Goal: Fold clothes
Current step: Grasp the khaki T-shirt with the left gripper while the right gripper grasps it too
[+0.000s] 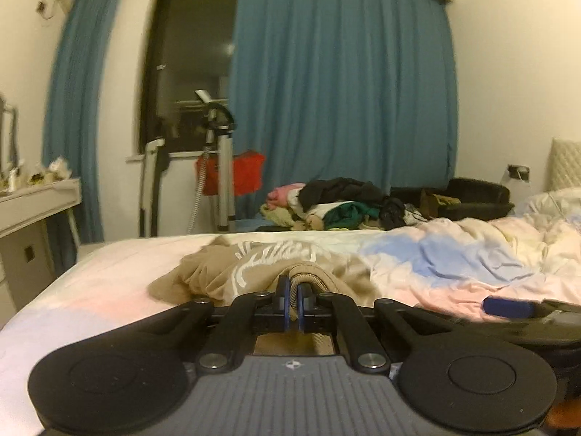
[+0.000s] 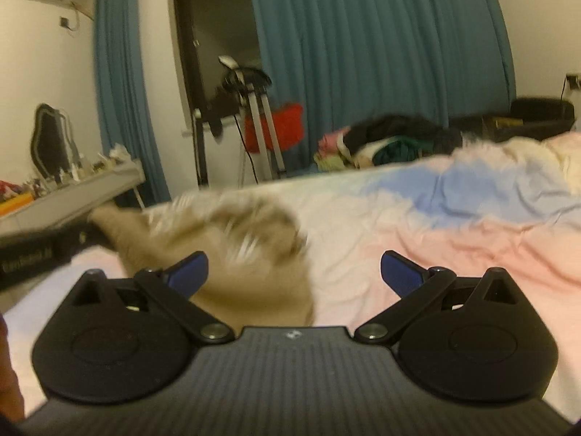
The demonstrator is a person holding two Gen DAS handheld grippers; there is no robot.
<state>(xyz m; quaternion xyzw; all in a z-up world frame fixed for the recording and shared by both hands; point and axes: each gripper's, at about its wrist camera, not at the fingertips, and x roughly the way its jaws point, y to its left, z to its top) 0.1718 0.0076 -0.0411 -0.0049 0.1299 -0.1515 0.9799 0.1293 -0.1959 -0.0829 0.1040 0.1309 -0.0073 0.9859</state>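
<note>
A tan garment with white print (image 1: 254, 269) lies crumpled on the bed (image 1: 109, 283). My left gripper (image 1: 293, 290) is shut on its ribbed edge, low over the bed. In the right wrist view the tan garment (image 2: 232, 250) is blurred by motion and lies between and ahead of my right gripper's fingers. My right gripper (image 2: 294, 272) is open and empty above it. Its blue fingertip also shows at the right of the left wrist view (image 1: 506, 307). The left gripper's body shows at the left of the right wrist view (image 2: 40, 250).
A pastel pink, blue and cream duvet (image 1: 454, 254) is bunched on the bed's right. A pile of clothes (image 1: 337, 203) lies beyond the far edge. A white desk (image 1: 36, 200) stands left. A steamer stand (image 1: 221, 160) and teal curtains (image 1: 341, 91) are behind.
</note>
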